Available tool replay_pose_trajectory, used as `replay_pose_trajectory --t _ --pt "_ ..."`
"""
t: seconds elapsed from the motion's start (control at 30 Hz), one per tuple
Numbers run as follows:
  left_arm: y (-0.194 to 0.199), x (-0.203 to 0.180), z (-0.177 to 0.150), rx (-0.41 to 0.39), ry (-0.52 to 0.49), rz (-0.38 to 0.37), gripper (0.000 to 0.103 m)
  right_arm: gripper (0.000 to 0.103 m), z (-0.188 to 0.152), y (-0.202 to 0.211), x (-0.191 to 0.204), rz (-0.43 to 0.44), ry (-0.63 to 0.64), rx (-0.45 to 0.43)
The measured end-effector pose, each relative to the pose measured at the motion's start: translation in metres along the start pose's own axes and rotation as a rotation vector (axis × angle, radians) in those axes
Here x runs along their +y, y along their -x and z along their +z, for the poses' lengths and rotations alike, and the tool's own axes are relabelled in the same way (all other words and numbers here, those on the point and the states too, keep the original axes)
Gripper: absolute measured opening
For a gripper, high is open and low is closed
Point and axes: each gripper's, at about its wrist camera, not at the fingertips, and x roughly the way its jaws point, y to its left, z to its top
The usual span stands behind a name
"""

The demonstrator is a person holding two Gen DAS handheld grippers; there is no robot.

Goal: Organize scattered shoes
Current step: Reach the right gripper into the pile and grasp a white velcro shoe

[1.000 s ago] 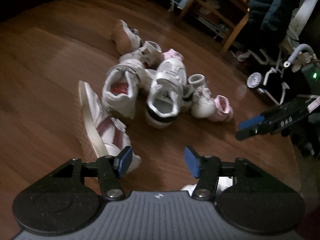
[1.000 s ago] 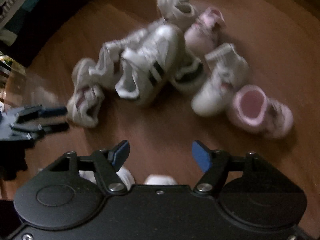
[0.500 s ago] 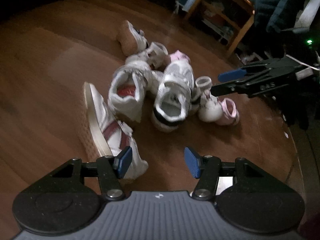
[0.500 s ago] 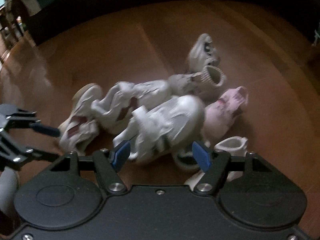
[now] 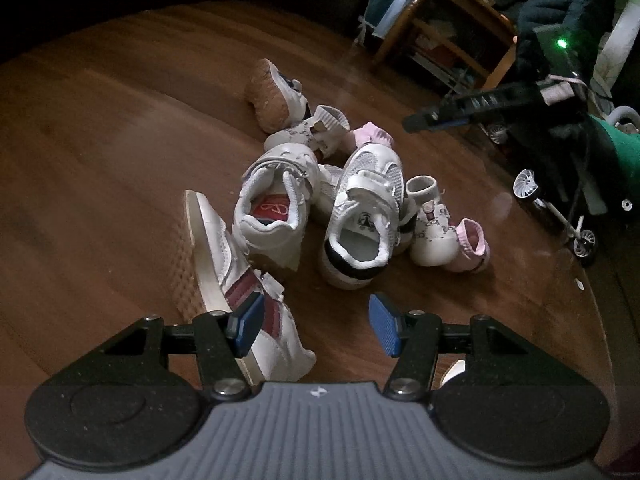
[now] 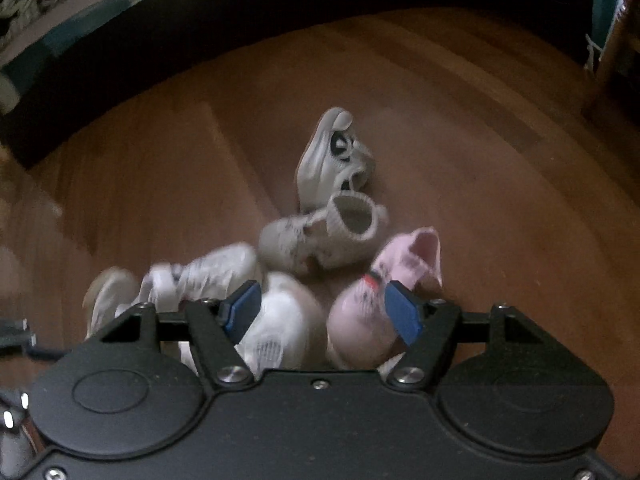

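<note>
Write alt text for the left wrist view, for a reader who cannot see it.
A pile of small white and pink shoes lies on a dark wooden floor, seen past the left gripper, whose blue-padded jaws stand open and hold nothing. The nearest shoe, a white sneaker with maroon stripes, lies on its side by the left jaw. The right gripper hangs at upper right.

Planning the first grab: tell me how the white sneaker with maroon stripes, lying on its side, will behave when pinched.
The white sneaker with maroon stripes looks small, so probably light. Its flat sole seems stiff, while the upper likely dents. Resting on its side on the wooden floor, it may slide or pivot if nudged.
</note>
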Motion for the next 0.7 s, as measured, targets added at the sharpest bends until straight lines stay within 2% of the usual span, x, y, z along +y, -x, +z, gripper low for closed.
replay_pose_trajectory --t 0.3,0.4,0.5,0.6,0.7 --pt "0.002 0.020 0.000 0.019 0.023 0.013 0.057 0.071 0.053 -0.085 -0.017 0.012 -0.278 -0.024" --pt "0.000 0.027 0.001 0.028 0.040 0.023 0.057 0.071 0.060 -0.108 -0.012 -0.037 -0.287 -0.012" --pt "-0.002 0.031 0.004 0.025 0.054 0.021 0.057 0.073 0.064 -0.121 -0.002 -0.044 -0.277 0.005" --pt "-0.002 0.032 0.008 0.016 0.059 0.017 0.057 0.076 0.067 -0.135 0.010 -0.033 -0.220 0.093" --pt "-0.001 0.033 0.011 0.005 0.064 0.010 0.057 0.078 0.070 -0.130 0.019 0.063 -0.162 0.087"
